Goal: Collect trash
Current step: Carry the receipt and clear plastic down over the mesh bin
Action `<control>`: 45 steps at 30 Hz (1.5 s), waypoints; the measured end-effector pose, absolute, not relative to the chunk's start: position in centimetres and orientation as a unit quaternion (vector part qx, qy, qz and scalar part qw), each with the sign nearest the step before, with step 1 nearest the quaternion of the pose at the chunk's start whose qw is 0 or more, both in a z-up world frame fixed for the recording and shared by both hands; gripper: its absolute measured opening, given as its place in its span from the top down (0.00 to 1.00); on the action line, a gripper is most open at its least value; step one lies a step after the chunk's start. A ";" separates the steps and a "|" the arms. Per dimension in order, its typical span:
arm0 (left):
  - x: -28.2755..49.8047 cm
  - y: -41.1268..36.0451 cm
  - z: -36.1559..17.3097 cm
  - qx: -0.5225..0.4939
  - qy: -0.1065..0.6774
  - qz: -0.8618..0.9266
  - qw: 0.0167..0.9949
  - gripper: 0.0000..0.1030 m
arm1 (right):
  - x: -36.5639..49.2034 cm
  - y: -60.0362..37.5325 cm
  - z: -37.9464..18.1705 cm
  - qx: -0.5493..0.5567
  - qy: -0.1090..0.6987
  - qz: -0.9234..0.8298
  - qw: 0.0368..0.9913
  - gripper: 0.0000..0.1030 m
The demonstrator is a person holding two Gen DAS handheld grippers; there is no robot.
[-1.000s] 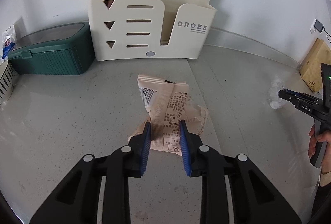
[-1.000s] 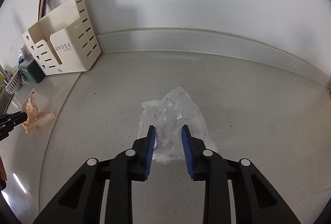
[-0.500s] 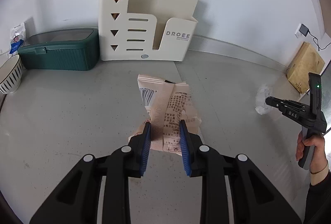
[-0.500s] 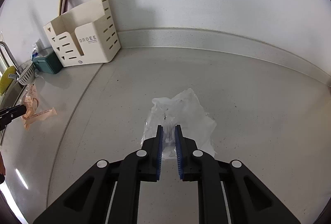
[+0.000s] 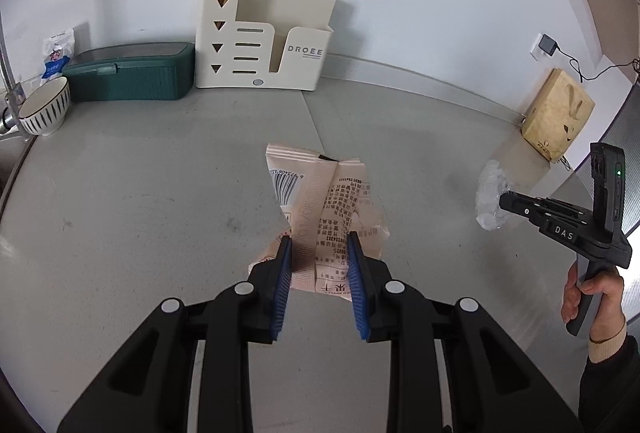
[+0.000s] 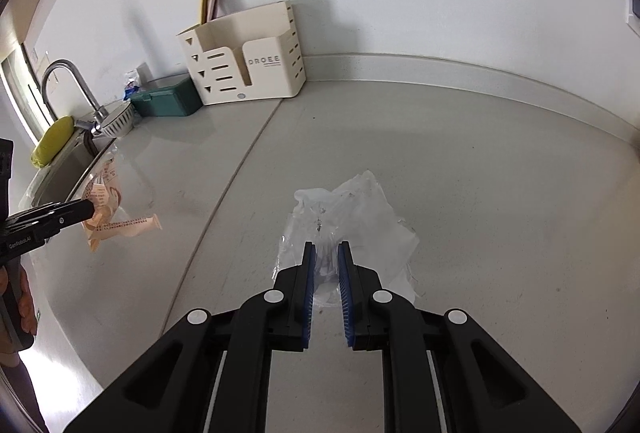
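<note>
My left gripper (image 5: 318, 243) is shut on a crumpled pink snack wrapper (image 5: 320, 193) with black print and a barcode, and holds it off the grey counter (image 5: 140, 213). In the right wrist view the same wrapper (image 6: 108, 221) hangs from the left gripper (image 6: 90, 207) at the far left. A clear crumpled plastic bag (image 6: 360, 209) sits pinched between the blue pads of my right gripper (image 6: 326, 249), which is shut on it. The left wrist view shows that plastic (image 5: 490, 193) at the right gripper's tip (image 5: 502, 201), with a hand (image 5: 592, 297) on the handle.
A cream file organiser (image 5: 264, 45), a green lidded box (image 5: 128, 73) and a striped bowl (image 5: 42, 111) line the back wall. A brown paper bag (image 5: 558, 117) stands at the right. A tap (image 6: 68, 81), a sink and a yellow sponge (image 6: 52, 141) lie at the left.
The right jaws closed on the plastic bag. Both grippers rose and drew back from the wall, each carrying its piece of trash.
</note>
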State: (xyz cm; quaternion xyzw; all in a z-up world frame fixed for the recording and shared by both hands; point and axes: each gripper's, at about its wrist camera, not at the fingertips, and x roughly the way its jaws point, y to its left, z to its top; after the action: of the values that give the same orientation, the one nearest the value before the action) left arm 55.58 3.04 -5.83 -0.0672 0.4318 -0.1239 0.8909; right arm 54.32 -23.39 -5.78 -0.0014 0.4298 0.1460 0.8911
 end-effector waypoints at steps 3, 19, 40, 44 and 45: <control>52.1 3.0 -5.1 -0.072 0.427 -0.131 0.892 0.73 | 51.4 -22.4 -5.3 -0.001 0.427 0.158 0.890 0.85; 33.7 1.9 -4.2 -0.062 0.410 -0.146 0.898 0.73 | 33.5 -17.8 -3.7 -0.006 0.406 0.208 0.890 0.84; 19.3 -3.6 -12.7 -0.044 0.448 -0.183 0.874 0.73 | 18.4 -18.0 -12.5 -0.008 0.443 0.226 0.868 0.84; 18.9 -4.4 -15.2 -0.040 0.466 -0.181 0.865 0.73 | 17.5 -18.2 -14.9 -0.011 0.456 0.225 0.861 0.84; 18.9 -4.5 -15.9 -0.036 0.472 -0.183 0.862 0.73 | 17.5 -18.4 -15.5 -0.009 0.465 0.224 0.857 0.84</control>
State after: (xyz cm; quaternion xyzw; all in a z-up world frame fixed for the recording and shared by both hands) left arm 18.87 -4.52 -15.90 -0.0358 0.4719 -0.1832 0.8617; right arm 17.46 -18.35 -15.48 -0.0086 0.4645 0.2238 0.8568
